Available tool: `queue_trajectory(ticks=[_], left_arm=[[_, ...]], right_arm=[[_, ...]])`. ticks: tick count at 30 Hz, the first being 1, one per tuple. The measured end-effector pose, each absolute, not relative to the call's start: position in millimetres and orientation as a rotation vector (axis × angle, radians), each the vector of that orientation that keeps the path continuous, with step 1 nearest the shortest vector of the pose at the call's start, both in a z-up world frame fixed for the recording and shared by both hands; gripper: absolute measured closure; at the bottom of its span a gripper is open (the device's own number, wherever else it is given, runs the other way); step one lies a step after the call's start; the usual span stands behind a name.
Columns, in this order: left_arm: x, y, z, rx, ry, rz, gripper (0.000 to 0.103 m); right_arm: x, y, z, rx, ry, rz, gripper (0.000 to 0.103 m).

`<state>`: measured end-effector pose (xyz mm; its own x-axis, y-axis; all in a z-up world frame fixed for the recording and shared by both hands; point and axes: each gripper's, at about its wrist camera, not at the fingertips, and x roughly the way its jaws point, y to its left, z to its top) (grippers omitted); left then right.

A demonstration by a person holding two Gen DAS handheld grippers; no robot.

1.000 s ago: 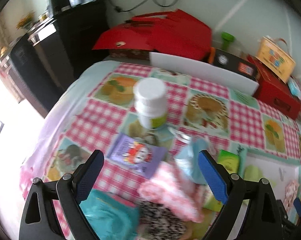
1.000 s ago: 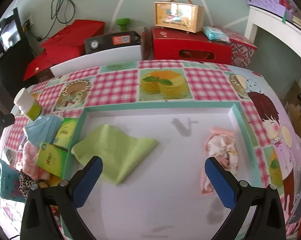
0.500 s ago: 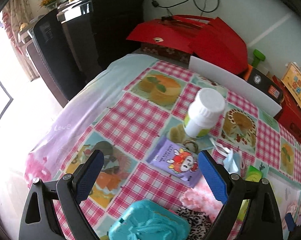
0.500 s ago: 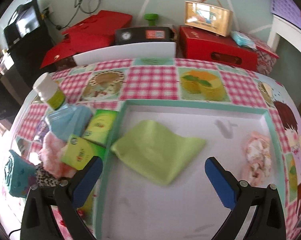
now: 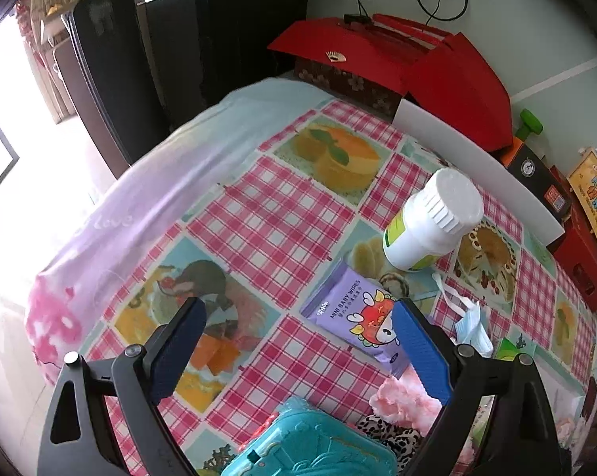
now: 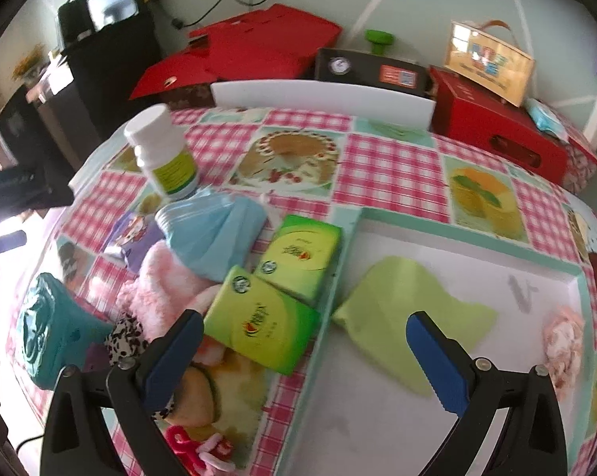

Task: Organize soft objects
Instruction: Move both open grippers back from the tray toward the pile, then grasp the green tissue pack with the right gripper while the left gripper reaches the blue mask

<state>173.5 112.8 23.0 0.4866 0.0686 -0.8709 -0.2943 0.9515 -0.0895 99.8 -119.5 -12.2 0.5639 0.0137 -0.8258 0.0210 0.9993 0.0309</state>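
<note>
Green cloth (image 6: 413, 317) on the white tray (image 6: 377, 416) between the spread, empty right hand-held gripper (image 6: 302, 361) fingers.

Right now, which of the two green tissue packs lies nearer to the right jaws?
The lower green tissue pack, touching the left blue pad; the other green pack lies farther up, beside the blue mask.

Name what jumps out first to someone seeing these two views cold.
Probably the loud pink checked tablecloth with cake pictures, and the heap at its left part: white bottle, blue face mask, two green tissue packs, fluffy pink cloth. Right of the heap, a white tray holds a lime green cloth. The left gripper and right gripper are open and empty.
</note>
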Motion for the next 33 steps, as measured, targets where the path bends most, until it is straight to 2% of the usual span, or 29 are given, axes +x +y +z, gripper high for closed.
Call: queue_trajectory(ticks=[9, 25, 33], left_arm=[[180, 94, 15, -0.224, 1.069, 0.147, 0.008], [185, 79, 2, -0.213, 1.118, 0.114, 0.008], [186, 67, -2, -0.201, 1.146, 0.057, 0.008]], right_arm=[[109, -119, -19, 0.085, 0.989, 0.037, 0.000], [96, -123, -25, -0.092, 1.028, 0.063, 0.004], [101, -101, -29, -0.189, 1.019, 0.131, 0.018]])
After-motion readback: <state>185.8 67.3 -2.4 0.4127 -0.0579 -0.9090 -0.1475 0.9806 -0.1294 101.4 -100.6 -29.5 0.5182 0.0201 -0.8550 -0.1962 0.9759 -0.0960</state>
